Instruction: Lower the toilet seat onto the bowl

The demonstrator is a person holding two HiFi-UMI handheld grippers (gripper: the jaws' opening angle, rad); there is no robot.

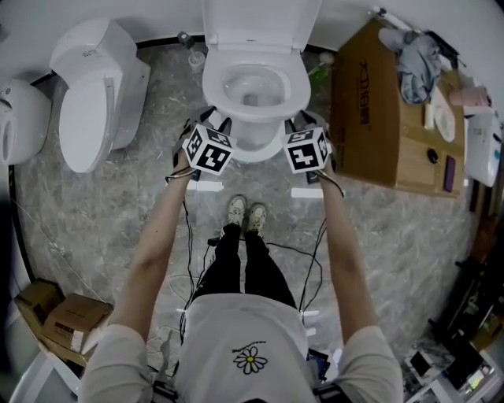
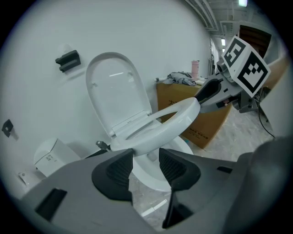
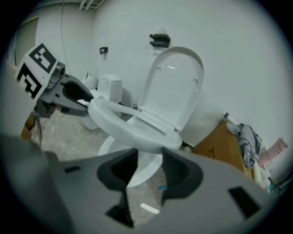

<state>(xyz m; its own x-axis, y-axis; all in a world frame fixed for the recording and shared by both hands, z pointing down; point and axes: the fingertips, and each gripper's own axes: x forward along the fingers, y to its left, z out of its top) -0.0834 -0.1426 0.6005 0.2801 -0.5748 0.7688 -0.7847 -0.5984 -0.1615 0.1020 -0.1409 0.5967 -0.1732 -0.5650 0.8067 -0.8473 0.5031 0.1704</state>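
The white toilet seat (image 1: 293,83) hangs partly lowered, tilted up over the bowl (image 1: 253,146), as the left gripper view shows the seat (image 2: 169,123) and the right gripper view the seat (image 3: 128,128). The lid (image 1: 260,24) stands upright against the wall. My left gripper (image 1: 214,126) is at the seat's front left rim and my right gripper (image 1: 298,124) at its front right. Both stand open, the left gripper (image 2: 145,157) and right gripper (image 3: 149,160) with the rim just past their tips. Across the seat, each sees the other: right gripper (image 2: 206,96), left gripper (image 3: 82,101).
A second toilet (image 1: 94,90) stands at the left. A large cardboard box (image 1: 370,110) with clothes and small items on it sits close to the bowl's right side. Cables trail on the marble floor around the person's feet (image 1: 246,214). Small boxes (image 1: 67,319) lie at lower left.
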